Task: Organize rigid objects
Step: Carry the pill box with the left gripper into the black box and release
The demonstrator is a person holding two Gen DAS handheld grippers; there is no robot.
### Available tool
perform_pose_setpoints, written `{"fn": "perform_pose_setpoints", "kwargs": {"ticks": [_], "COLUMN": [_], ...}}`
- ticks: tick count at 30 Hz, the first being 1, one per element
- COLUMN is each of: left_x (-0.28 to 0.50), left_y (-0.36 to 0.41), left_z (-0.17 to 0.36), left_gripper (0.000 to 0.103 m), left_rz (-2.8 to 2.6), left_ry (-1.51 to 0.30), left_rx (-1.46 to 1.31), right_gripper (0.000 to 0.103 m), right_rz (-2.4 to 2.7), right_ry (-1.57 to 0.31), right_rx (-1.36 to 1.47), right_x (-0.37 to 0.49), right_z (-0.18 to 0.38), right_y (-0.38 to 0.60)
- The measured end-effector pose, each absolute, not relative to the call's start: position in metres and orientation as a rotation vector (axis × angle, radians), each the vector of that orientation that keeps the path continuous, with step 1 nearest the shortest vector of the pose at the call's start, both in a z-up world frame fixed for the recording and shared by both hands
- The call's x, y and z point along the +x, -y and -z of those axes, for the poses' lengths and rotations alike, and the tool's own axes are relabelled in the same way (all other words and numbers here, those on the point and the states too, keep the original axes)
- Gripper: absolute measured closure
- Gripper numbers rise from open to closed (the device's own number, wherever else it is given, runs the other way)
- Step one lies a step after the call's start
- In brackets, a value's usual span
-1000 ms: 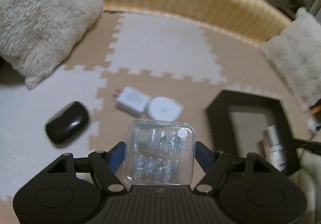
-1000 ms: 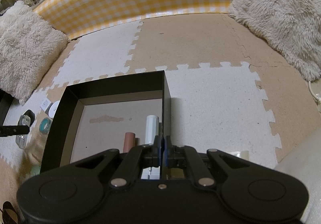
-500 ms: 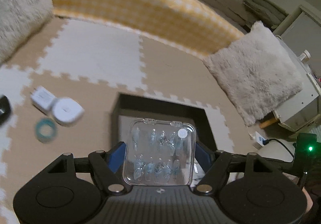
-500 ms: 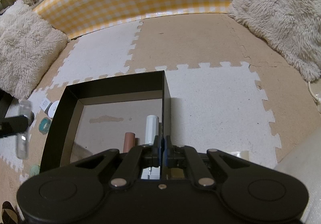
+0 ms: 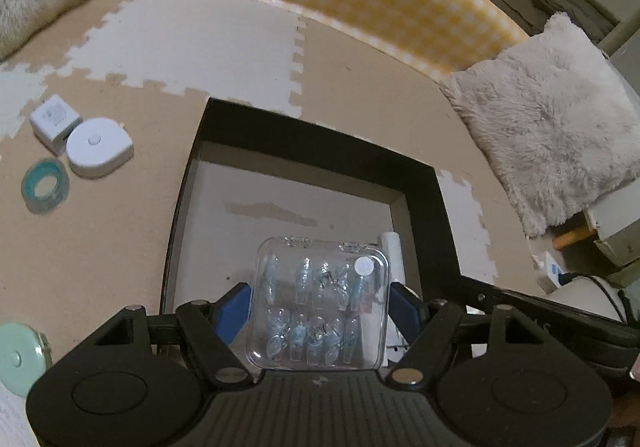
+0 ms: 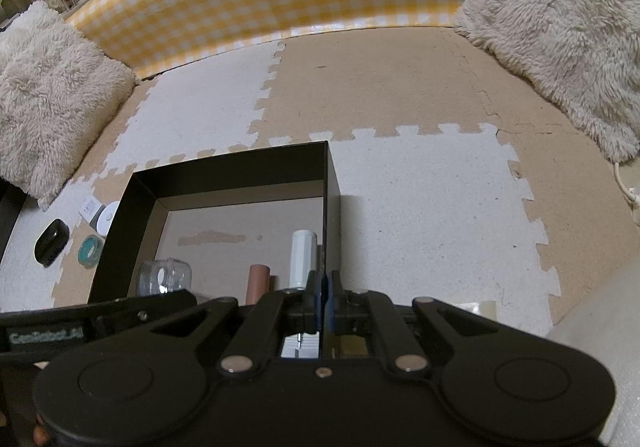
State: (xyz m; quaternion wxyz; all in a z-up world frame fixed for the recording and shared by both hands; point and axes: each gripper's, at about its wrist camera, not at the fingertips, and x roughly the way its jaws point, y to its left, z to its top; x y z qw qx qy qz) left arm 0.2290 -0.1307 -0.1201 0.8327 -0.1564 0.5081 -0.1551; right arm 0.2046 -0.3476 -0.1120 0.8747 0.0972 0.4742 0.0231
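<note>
Progress looks partial. Left gripper (image 5: 318,305) has its fingers clamped on a clear hard case (image 5: 318,303) of small blue pieces, held over the black box (image 5: 420,183), not yet released. Right gripper (image 6: 323,289) fingers are together, empty. Inside the box lie a white tube (image 6: 303,259) and a pinkish cylinder (image 6: 258,281). Left of the box on the foam floor: tape ring (image 5: 45,185), round white puck (image 5: 98,151), white cube (image 5: 54,121).

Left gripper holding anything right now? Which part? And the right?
Left gripper holds the clear plastic case by its two opposite side edges, over the black box. Right gripper is shut, apparently on the box's right wall.
</note>
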Motion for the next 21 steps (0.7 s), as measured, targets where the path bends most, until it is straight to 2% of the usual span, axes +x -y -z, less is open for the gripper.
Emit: {"fn": "perform_pose_setpoints", "kwargs": {"ticks": [4, 7, 21], "left_x": [0.228, 0.229, 0.223], "left_y": [0.133, 0.132, 0.119], "left_z": [0.12, 0.12, 0.103], "left_gripper": [0.027, 0.015, 0.014], "left_rz": [0.322, 0.324, 0.358], "left_ry": [-1.076, -1.088, -1.132], "left_rx": [-0.308, -0.316, -0.344], "right_gripper": [0.099, 0.099, 0.099], "right_rz": [-0.049, -0.048, -0.049], "right_ry": [-0.99, -0.99, -0.99], "right_rx": [0.202, 0.202, 0.202], "right_x": [0.205, 0.205, 0.205], "right_z": [0.112, 0.112, 0.112], "right_y": [0.347, 0.347, 0.347]}}
